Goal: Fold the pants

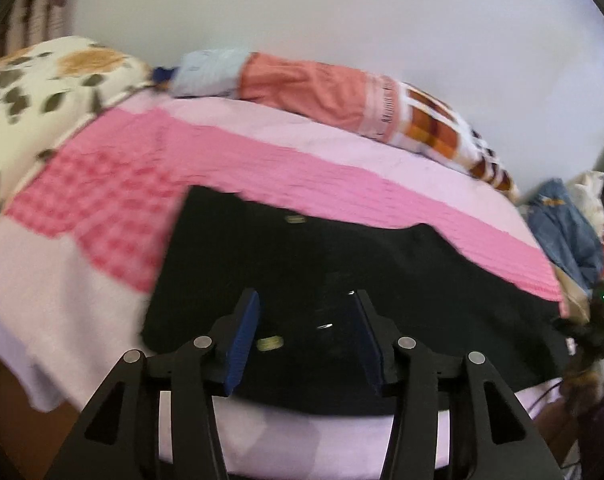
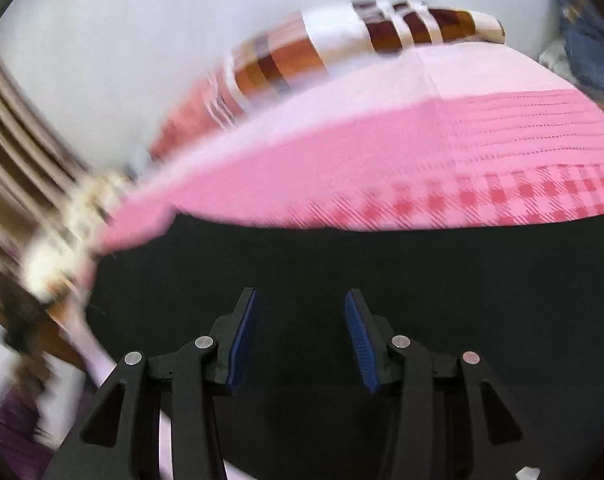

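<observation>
Here, black pants (image 1: 342, 272) spread flat on pink bedspread (image 1: 262, 168), near its front edge. Over them, left gripper (image 1: 307, 334) and right gripper (image 2: 301, 336), both spread, empty. Probably pre-grasp; next, lowering onto an edge and pinching.

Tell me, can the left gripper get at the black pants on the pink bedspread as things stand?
Probably yes. The left gripper is open, its blue-padded fingers apart over the black pants, which lie flat on the pink bedspread. Nothing lies between them.
</observation>
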Demonstrator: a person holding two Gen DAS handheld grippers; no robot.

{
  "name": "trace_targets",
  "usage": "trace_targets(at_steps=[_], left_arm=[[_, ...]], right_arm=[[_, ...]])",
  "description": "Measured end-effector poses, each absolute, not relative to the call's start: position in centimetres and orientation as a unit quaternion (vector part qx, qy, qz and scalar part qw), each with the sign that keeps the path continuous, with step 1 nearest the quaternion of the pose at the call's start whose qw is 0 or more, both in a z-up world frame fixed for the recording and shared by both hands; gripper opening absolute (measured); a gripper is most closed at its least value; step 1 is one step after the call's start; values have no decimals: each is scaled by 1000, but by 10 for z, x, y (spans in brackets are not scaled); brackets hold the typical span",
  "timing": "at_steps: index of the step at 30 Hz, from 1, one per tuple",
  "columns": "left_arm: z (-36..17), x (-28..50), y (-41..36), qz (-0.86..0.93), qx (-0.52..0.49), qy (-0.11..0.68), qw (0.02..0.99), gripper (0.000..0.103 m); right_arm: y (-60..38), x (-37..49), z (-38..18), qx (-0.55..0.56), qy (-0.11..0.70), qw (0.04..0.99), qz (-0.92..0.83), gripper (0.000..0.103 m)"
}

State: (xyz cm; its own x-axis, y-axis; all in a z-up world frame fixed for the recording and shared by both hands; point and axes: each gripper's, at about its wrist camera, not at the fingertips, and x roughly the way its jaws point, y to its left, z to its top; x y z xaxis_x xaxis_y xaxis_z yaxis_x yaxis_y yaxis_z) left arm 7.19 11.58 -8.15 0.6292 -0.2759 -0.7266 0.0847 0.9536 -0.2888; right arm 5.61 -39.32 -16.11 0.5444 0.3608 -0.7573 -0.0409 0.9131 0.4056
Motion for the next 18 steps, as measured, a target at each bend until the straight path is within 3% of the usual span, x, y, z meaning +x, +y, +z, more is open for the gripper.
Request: trace_targets(at_steps=[1,2,8,10,13,15,16,18], left_arm=[[-83,74,107,-109,-115,422,893,49],[-83,78,96,-118,-112,426,890,49],[-83,88,33,-165,-50,427,888,61],[-83,88,24,-178,-48,427,885,62],[-84,87,17,-186,-59,430,881,63],[-86,89,12,-189,-72,435,877,63],[-87,89,9,-190,-76,440,875,64],[-89,89,5,-188,-79,449,870,64]], right_arm=[[-400,52,-168,166,472,859,103,8],[-413,47,-169,168,461,867,85,0],[-552,-23,-175,314,417,847,-97,0],[-585,-48,-167,338,404,839,-140,12],[-592,-61,-145,354,357,855,-123,13],[-574,-44,-132,325,361,870,-83,27],[-566,-32,-130,314,364,874,-67,39],[-542,5,-131,298,372,879,-8,42]])
